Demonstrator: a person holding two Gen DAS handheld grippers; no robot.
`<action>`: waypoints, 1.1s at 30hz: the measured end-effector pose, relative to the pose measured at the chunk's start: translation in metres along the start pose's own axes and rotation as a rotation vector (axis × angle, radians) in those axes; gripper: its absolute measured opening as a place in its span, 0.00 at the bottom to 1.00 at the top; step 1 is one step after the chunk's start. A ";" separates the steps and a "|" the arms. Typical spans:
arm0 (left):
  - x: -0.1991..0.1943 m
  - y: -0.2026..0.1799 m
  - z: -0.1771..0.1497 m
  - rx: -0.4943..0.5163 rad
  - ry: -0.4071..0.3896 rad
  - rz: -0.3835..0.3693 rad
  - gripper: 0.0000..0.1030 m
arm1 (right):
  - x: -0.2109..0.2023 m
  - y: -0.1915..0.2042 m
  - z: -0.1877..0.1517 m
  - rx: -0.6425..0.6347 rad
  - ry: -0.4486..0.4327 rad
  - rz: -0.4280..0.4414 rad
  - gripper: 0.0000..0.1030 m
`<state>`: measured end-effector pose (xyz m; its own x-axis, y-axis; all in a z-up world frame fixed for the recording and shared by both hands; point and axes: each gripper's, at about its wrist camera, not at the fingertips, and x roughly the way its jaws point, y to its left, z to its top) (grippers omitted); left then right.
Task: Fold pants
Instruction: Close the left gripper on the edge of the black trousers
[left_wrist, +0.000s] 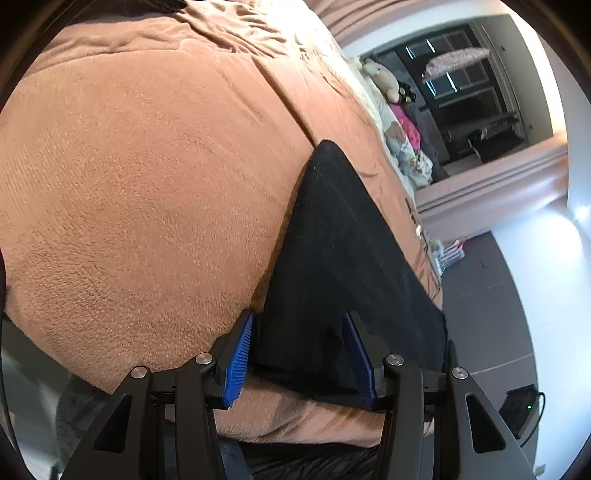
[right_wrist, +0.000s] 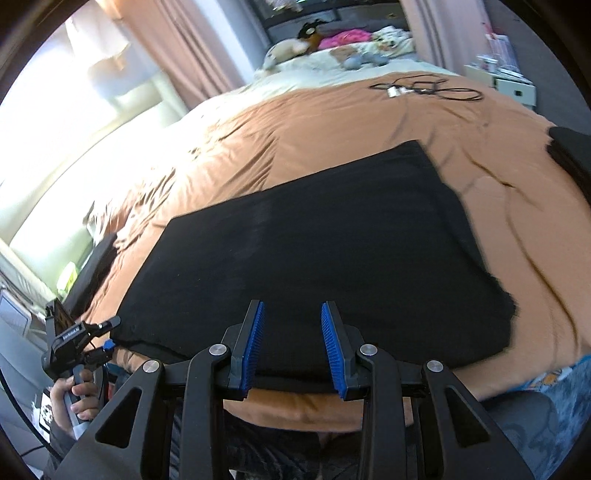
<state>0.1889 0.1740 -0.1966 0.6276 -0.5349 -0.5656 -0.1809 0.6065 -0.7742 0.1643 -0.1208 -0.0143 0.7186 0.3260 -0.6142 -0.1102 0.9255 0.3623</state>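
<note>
The black pants (right_wrist: 317, 243) lie flat in a folded rectangle on the brown blanket (right_wrist: 332, 118) near the bed's front edge. In the left wrist view they (left_wrist: 343, 251) run away from me as a dark wedge. My left gripper (left_wrist: 299, 325) is open, its blue pads on either side of the pants' near left corner, low over the cloth. My right gripper (right_wrist: 291, 314) is open just above the pants' near edge, holding nothing. The left gripper also shows in the right wrist view (right_wrist: 107, 334) at the pants' left corner.
A second dark garment (right_wrist: 572, 155) lies at the right on the blanket. A cable with a charger (right_wrist: 424, 88) lies farther back. Stuffed toys and pink cloth (right_wrist: 332, 40) sit at the bed's head. A nightstand (right_wrist: 513, 81) stands at the right.
</note>
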 end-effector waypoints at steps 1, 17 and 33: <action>0.000 0.000 0.001 -0.007 -0.004 -0.002 0.49 | 0.007 0.003 0.005 -0.003 0.005 0.001 0.29; -0.001 0.003 0.002 -0.104 -0.039 -0.001 0.23 | 0.122 0.055 0.030 -0.124 0.143 -0.024 0.29; -0.012 0.010 0.002 -0.156 -0.038 -0.040 0.20 | 0.121 0.073 0.042 -0.172 0.238 -0.012 0.26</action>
<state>0.1810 0.1877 -0.1969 0.6646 -0.5322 -0.5245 -0.2686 0.4848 -0.8323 0.2721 -0.0217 -0.0326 0.5418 0.3323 -0.7721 -0.2323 0.9420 0.2424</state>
